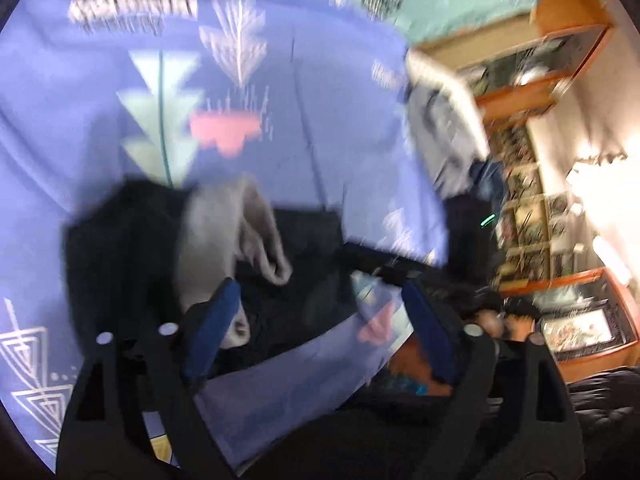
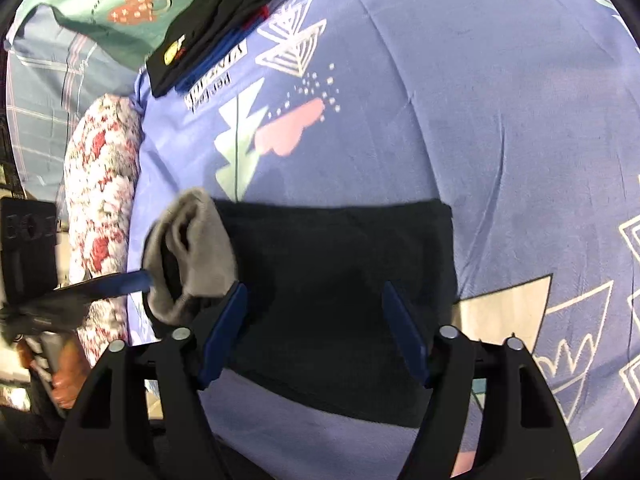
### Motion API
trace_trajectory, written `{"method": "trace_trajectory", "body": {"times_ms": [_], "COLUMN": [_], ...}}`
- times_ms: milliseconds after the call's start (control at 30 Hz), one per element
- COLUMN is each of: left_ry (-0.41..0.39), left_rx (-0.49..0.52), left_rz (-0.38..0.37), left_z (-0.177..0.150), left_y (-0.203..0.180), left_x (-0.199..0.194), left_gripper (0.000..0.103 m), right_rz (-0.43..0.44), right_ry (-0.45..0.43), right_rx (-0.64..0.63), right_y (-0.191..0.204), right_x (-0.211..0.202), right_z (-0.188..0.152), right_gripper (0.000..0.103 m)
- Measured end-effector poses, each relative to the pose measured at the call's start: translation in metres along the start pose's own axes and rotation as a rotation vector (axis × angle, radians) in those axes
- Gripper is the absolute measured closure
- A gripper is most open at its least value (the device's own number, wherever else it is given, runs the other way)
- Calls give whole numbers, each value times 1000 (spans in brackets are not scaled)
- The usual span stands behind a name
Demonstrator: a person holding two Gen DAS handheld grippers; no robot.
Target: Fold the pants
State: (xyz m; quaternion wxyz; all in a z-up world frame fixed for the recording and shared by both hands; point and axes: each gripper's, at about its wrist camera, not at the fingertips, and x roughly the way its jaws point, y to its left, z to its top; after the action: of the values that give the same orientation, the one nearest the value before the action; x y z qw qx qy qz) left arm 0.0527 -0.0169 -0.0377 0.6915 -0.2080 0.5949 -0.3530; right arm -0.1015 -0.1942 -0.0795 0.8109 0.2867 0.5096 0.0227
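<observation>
The pants (image 2: 332, 280) lie folded on a bed covered by a periwinkle-blue bedsheet (image 2: 460, 100), a smooth, faintly creased fabric printed with white line triangles, pale green tree shapes and pink patches. The pants are a dark, matte, slightly napped cloth, folded into a compact, roughly rectangular block with a straight far edge; in the right wrist view its long axis runs left to right across the frame, square to the line of the right claw. At the block's left end a grey lining (image 2: 188, 256), soft and fleecy, is turned outward in loose rounded folds; which end of the garment this is cannot be told. The right claw (image 2: 314, 330) stands wide apart directly over the near half of the block, its blue pads (image 2: 224, 332) clear of the cloth and gripping nothing. The left claw (image 1: 320, 326) also stands wide apart, with nothing pressed between its pads; its view is motion-blurred, showing dark cloth and grey lining beyond the fingers. In the right wrist view one blue finger of the left claw lies just beside the grey lining; whether it touches cannot be told. A second folded dark garment (image 2: 212, 28) with a small yellow mark sits on the bed well apart, near a floral bolster (image 2: 100, 208) and a green patterned pillow (image 2: 100, 8).
</observation>
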Motion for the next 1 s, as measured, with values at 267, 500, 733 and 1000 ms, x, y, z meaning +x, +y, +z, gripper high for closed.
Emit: {"method": "trace_trajectory", "body": {"times_ms": [267,500,733,1000], "left_ry": [-114,-44,24,54], "left_rx": [-156,-321,-313,-292], "left_rz": [225,313,262,283], "left_z": [-1,-35,-48,-57], "left_y": [69,141,146,146], "left_x": [-49,-38,-14,0], "left_gripper": [9,9,9,9], "right_rz": [294,309,208,122], "right_ry": [68,100,118,65], "right_rx": [15,-71,-153,-263], "right_y": [38,76,91,114], "right_x": [10,26,43,49], "right_z": [8,8,17,25], "right_gripper": [20,20,20,20]}}
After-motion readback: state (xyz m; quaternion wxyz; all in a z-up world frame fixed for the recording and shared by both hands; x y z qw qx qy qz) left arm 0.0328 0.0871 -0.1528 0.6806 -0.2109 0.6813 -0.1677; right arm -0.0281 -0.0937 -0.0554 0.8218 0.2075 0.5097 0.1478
